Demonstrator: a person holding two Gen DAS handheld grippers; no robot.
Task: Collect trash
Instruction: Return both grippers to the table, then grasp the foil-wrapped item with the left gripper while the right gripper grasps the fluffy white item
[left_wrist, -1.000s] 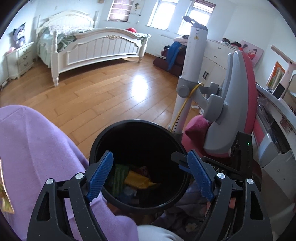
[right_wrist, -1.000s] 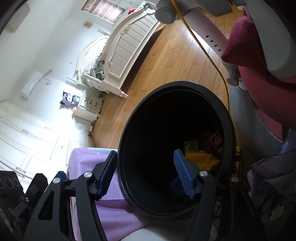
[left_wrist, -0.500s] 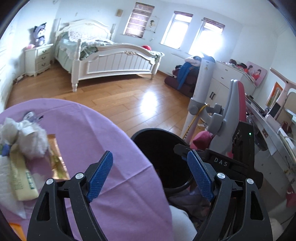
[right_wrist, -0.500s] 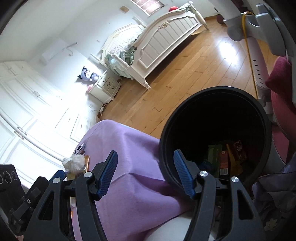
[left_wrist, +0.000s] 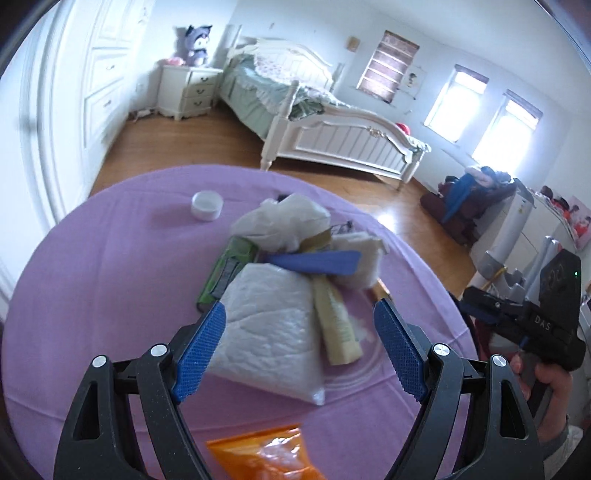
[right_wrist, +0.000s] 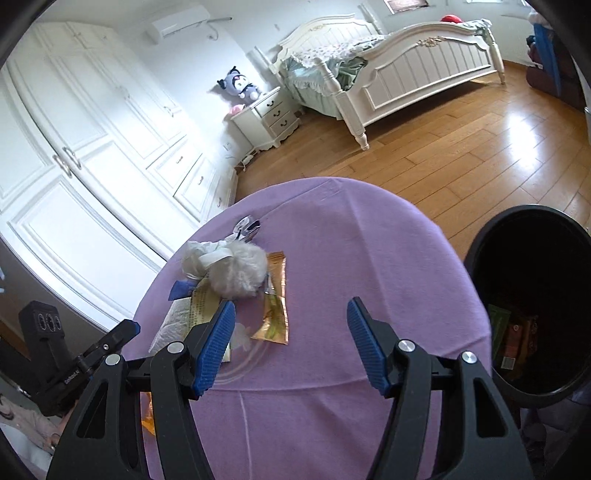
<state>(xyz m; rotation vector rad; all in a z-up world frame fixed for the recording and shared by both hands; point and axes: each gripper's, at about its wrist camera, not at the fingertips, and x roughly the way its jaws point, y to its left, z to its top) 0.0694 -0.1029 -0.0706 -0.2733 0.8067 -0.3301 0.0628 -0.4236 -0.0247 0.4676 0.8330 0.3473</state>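
Note:
A pile of trash lies on the round table with a purple cloth (left_wrist: 92, 295). In the left wrist view I see a white plastic bag (left_wrist: 273, 332), a cream tube (left_wrist: 338, 325), a green packet (left_wrist: 227, 267), crumpled tissue (left_wrist: 284, 221), a blue strip (left_wrist: 317, 262) and an orange wrapper (left_wrist: 266, 458). My left gripper (left_wrist: 299, 354) is open and empty just above the white bag. My right gripper (right_wrist: 290, 347) is open and empty over the cloth, beside a gold wrapper (right_wrist: 275, 306) and a grey fluffy ball (right_wrist: 240, 273). The black trash bin (right_wrist: 532, 310) stands right of the table with wrappers inside.
A white cap (left_wrist: 207, 206) sits at the table's far left. A white bed (right_wrist: 388, 62), a nightstand (right_wrist: 266, 118) and a wardrobe (right_wrist: 92, 147) stand beyond on the wooden floor (right_wrist: 443, 147). The right gripper's body (left_wrist: 535, 325) shows at the right of the left wrist view.
Both grippers have swung left, away from the bin's mouth and over the table. The left one now hovers above the trash pile. Both stayed open and empty.

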